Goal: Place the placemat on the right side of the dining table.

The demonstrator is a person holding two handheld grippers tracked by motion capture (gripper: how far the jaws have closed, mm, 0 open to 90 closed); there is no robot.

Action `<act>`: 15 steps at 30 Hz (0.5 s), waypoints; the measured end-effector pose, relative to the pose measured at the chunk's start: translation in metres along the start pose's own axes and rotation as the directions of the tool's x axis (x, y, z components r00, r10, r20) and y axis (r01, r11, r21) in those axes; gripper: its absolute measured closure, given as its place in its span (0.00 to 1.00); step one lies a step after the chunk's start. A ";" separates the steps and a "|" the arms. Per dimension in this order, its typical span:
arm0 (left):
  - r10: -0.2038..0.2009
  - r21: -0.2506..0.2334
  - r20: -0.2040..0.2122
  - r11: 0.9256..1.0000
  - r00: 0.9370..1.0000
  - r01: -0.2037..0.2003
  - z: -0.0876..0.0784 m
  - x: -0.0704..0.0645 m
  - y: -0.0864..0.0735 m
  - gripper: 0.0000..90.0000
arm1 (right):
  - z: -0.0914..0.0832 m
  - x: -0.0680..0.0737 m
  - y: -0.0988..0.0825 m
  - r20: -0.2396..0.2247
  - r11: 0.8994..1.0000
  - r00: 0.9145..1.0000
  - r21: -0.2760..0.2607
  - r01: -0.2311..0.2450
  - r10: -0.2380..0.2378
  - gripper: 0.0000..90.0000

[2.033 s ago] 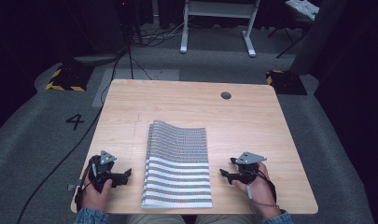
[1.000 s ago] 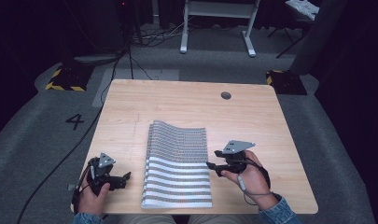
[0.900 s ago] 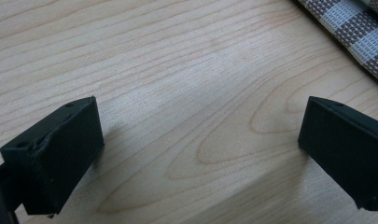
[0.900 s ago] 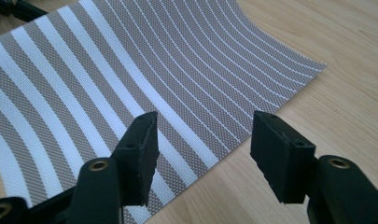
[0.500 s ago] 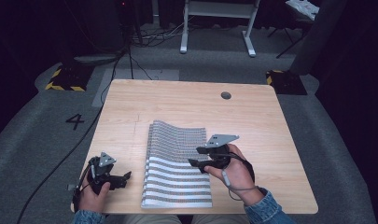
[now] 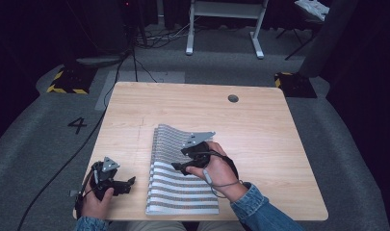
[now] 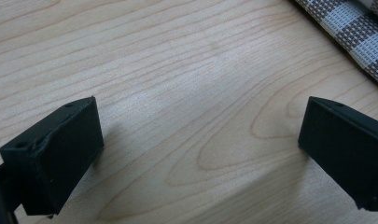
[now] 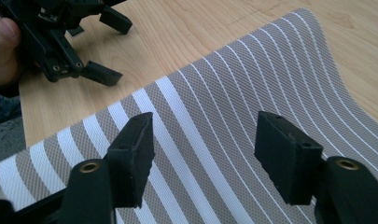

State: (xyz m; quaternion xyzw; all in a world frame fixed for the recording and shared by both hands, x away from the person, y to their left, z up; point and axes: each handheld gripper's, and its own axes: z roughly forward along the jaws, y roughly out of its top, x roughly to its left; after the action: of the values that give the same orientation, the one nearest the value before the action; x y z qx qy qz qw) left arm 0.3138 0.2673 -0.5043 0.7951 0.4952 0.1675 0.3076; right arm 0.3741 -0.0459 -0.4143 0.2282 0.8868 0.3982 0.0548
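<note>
Striped placemat (image 6: 180, 185) lies flat on the wooden surface (image 6: 260, 125), toward the near edge, its far end slightly raised. Right hand-held gripper (image 6: 179, 166) is positioned over the middle of the placemat, jaws apart, having just been opening, with nothing gripped between them; striped weave lies directly beneath. Left hand-held gripper (image 6: 127, 185) rests on bare wood just beside the placemat's left edge, jaws released and wide, not touching the placemat.
</note>
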 end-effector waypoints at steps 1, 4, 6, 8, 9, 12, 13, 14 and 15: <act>0.000 -0.001 0.001 1.000 1.000 0.000 0.000 0.000 0.000 0.00 | 0.004 0.002 0.002 -0.002 1.000 1.000 0.009 -0.006 0.006 0.38; 0.000 -0.007 0.002 1.000 1.000 0.000 0.001 0.000 0.000 0.00 | 0.018 0.006 0.008 -0.016 0.999 1.000 0.049 -0.015 0.016 0.38; 0.006 0.001 -0.001 1.000 1.000 -0.006 0.000 0.000 0.000 0.00 | 0.023 0.007 0.010 -0.034 0.999 0.999 0.050 -0.013 0.015 0.38; 0.004 -0.002 -0.002 1.000 1.000 -0.004 0.001 0.000 0.001 0.00 | 0.035 0.011 0.015 -0.038 0.998 0.999 0.058 -0.020 0.023 0.35; 0.004 -0.002 -0.002 1.000 1.000 -0.004 0.001 0.000 0.001 0.00 | 0.035 0.011 0.015 -0.038 0.998 0.999 0.058 -0.020 0.023 0.35; 0.004 -0.002 -0.002 1.000 1.000 -0.004 0.001 0.000 0.001 0.00 | 0.052 0.014 0.019 -0.019 0.996 0.999 0.087 -0.028 0.030 0.34; 0.004 -0.002 -0.002 1.000 1.000 -0.004 0.001 0.000 0.001 0.00 | 0.054 0.016 0.020 -0.021 0.994 0.999 0.102 -0.039 0.041 0.35; 0.004 -0.002 -0.002 1.000 1.000 -0.004 0.001 0.000 0.001 0.00 | 0.057 0.018 0.022 -0.024 0.992 0.998 0.114 -0.051 0.055 0.36; 0.005 -0.002 -0.002 1.000 1.000 -0.005 0.001 0.000 0.001 0.00 | 0.061 0.019 0.023 -0.033 0.993 0.998 0.111 -0.047 0.051 0.36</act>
State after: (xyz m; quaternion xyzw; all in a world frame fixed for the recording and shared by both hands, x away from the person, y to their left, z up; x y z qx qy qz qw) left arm 0.3149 0.2670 -0.5045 0.7958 0.4935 0.1694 0.3074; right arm 0.3823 0.0177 -0.4377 0.2454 0.9024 0.3539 0.0163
